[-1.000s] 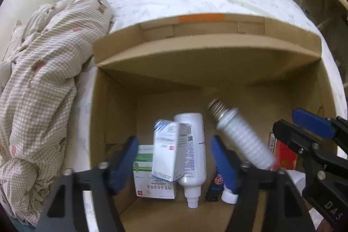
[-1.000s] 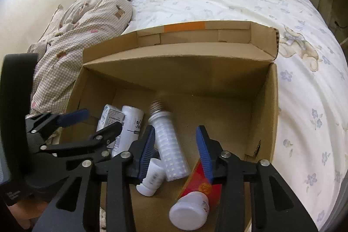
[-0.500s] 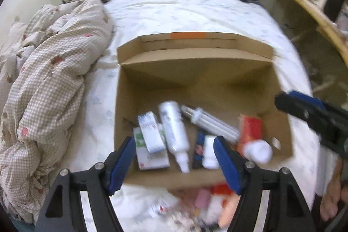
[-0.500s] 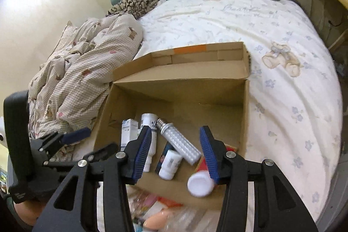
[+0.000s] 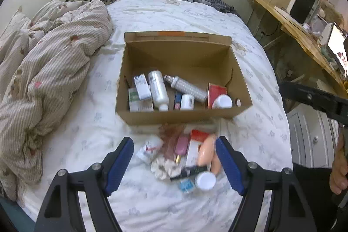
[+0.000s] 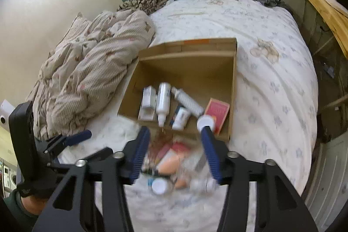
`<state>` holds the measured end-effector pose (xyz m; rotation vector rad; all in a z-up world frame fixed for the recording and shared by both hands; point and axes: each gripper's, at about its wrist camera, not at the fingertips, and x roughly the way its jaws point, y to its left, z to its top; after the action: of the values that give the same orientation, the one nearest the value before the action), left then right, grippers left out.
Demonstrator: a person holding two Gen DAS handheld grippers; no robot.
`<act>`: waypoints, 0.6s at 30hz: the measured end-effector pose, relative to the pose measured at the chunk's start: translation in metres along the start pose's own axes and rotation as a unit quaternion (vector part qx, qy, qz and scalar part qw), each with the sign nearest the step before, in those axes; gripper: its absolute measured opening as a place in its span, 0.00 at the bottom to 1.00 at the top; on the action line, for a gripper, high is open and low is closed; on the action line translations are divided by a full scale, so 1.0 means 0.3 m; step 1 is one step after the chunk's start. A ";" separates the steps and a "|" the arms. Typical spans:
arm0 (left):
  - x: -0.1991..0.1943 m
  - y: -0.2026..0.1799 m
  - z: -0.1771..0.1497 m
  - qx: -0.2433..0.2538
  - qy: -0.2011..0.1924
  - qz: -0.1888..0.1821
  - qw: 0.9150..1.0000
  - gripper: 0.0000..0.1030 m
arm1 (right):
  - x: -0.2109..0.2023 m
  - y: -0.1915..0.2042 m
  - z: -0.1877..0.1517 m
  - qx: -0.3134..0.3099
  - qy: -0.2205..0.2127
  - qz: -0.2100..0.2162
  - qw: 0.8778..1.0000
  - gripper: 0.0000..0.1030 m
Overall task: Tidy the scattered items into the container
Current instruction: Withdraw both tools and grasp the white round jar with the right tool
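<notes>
Cardboard box (image 5: 182,116) farther off than before, both grippers' jaws empty.

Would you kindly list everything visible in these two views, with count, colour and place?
cardboard box: one, brown, open, mid-bed.
white bottle: one, lying in the box, left of centre.
small cartons: at least two, white with green or blue, box's left side.
ribbed bulb: one, white, lying slantwise in the box.
red carton: one, box's right side.
white-capped jar: one, beside the red carton.
loose pile: several blurred items, pink, peach, white and red, on the sheet in front of the box.
quilt: one, checked beige, bunched left of the box.
sheet: white, flowered.
wooden shelf: one, far right.
left gripper: jaws open, blue pads, over the pile.
right gripper: jaws open, blue pads, over the pile.
</notes>
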<state>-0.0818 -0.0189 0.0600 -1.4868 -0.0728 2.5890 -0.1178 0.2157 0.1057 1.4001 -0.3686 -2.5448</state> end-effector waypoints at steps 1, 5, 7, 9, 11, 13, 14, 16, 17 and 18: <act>-0.001 0.003 -0.028 -0.001 -0.001 -0.006 1.000 0.77 | -0.009 0.001 -0.034 0.000 0.004 -0.005 1.000 0.65; 0.009 0.032 -0.127 -0.011 -0.007 -0.028 1.000 0.77 | -0.003 -0.016 -0.141 0.008 0.030 -0.012 0.999 0.65; 0.013 0.042 -0.176 -0.008 -0.016 -0.033 0.999 0.77 | 0.008 -0.032 -0.194 0.016 0.044 -0.017 0.999 0.65; 0.020 0.056 -0.214 -0.010 -0.021 -0.027 0.999 0.77 | 0.029 -0.046 -0.240 0.021 0.056 -0.021 0.998 0.65; 0.022 0.083 -0.231 -0.023 -0.026 -0.015 0.999 0.77 | 0.060 -0.057 -0.273 0.030 0.069 -0.018 0.997 0.65; 0.018 0.116 -0.237 -0.048 -0.032 -0.009 0.998 0.77 | 0.104 -0.061 -0.305 0.041 0.084 -0.012 0.996 0.65; 0.015 0.133 -0.238 -0.059 -0.037 -0.009 0.998 0.77 | 0.128 -0.060 -0.319 0.045 0.092 -0.010 0.995 0.65; 0.016 0.158 -0.241 -0.077 -0.041 -0.006 0.996 0.77 | 0.179 -0.042 -0.343 0.041 0.106 -0.009 0.993 0.65; 0.019 0.167 -0.242 -0.085 -0.041 -0.003 0.996 0.77 | 0.204 -0.026 -0.352 0.035 0.112 -0.007 0.993 0.65; 0.022 0.173 -0.241 -0.090 -0.040 -0.001 0.995 0.77 | 0.230 -0.009 -0.361 0.028 0.118 -0.004 0.993 0.65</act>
<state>-0.0285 -0.0715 0.0116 -1.4372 -0.3247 2.7020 -0.0623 0.1849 -0.0060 1.7045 -0.3944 -2.3555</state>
